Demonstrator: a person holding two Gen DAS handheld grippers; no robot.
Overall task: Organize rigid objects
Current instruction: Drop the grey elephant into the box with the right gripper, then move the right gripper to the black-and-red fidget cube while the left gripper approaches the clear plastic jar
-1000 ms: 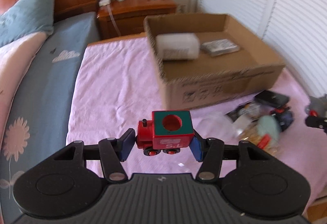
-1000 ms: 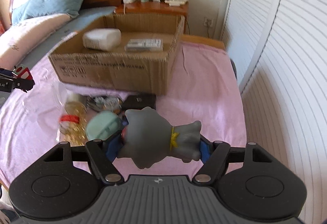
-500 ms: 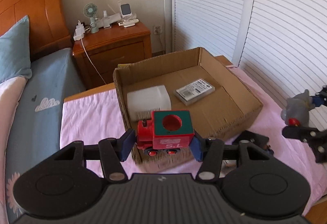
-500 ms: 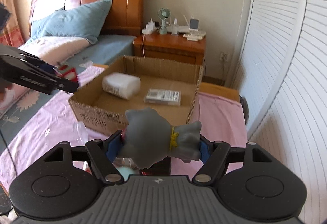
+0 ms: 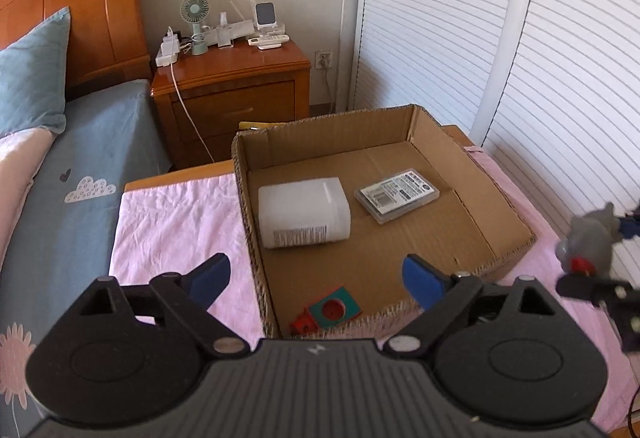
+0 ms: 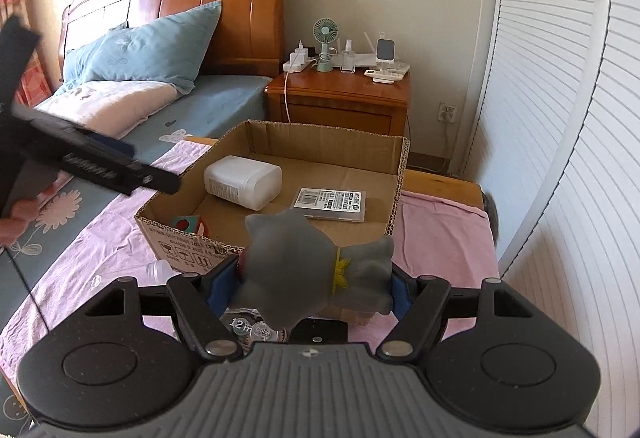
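My left gripper is open and empty above the near left corner of the cardboard box. The red toy train with a green block top lies inside the box just below it, and also shows in the right wrist view. My right gripper is shut on a grey toy figure, held above the pink cloth in front of the box. The figure also shows at the right edge of the left wrist view. A white plastic container and a flat clear case lie in the box.
The box stands on a pink cloth over the bed. Small items, among them a clear bottle, lie on the cloth under my right gripper. A wooden nightstand with a fan stands behind. White slatted doors run along the right.
My left gripper has opened and let go of the toy train, which now lies in the box. Both grippers have risen and moved toward the box. The right one still holds the grey figure.
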